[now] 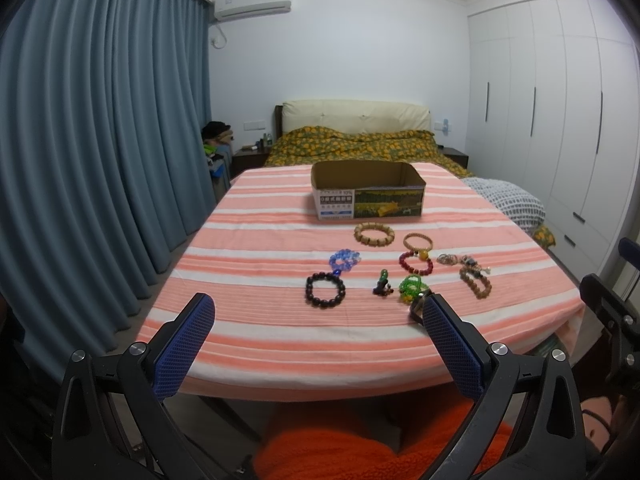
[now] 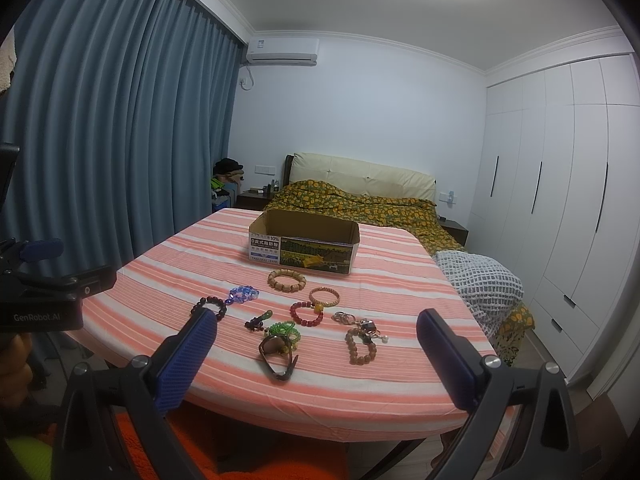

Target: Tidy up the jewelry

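Note:
Several bead bracelets lie on a table covered by a pink striped cloth (image 1: 260,320). Among them are a dark bracelet (image 1: 325,289), a blue one (image 1: 344,260), a tan wooden one (image 1: 374,233), a red one (image 1: 416,264), a green one (image 1: 412,285) and a brown one (image 2: 359,345). Sunglasses (image 2: 276,354) rest near the front edge. An open cardboard box (image 1: 368,192) stands behind the jewelry. My left gripper (image 1: 318,312) is open, held low before the table edge. My right gripper (image 2: 316,326) is open too, nothing between its fingers.
A keyring with charms (image 2: 362,322) lies beside the brown bracelet. Behind the table is a bed with a yellow patterned quilt (image 1: 360,146). Blue curtains (image 1: 100,140) hang at left, white wardrobes (image 1: 560,120) stand at right. An orange garment (image 1: 360,448) shows below.

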A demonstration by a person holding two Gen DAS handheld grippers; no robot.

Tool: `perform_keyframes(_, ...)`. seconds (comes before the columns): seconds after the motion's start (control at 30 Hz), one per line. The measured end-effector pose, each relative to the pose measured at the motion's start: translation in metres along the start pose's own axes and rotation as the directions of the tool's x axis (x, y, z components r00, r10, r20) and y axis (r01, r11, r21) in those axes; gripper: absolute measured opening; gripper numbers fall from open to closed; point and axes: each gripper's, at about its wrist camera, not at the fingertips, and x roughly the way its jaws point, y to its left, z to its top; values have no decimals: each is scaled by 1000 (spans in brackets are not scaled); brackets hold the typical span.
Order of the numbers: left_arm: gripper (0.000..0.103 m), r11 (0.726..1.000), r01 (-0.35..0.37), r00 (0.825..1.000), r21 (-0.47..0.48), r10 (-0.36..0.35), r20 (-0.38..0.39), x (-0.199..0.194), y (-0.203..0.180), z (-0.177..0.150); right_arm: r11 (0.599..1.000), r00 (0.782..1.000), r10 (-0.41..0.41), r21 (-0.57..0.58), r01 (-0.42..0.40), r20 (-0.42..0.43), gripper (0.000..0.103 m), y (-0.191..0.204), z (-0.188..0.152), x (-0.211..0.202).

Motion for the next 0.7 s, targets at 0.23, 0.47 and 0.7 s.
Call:
perform_keyframes(0.23,103,1000,1,1000,3,-1,-1,0,2,0,1000,1000,0,0,0,0,102,0,0,0)
perform_keyframes(0.47,103,1000,2,1000,6,-2,-6,1,3,-1,1000,1000,1,-1,-1,0,102,0,0,0)
perform_keyframes(0.7,103,1000,6,1000,9,-6,-17,2,4,-1,1000,1000,0,-1,0,1,102,0,0,0)
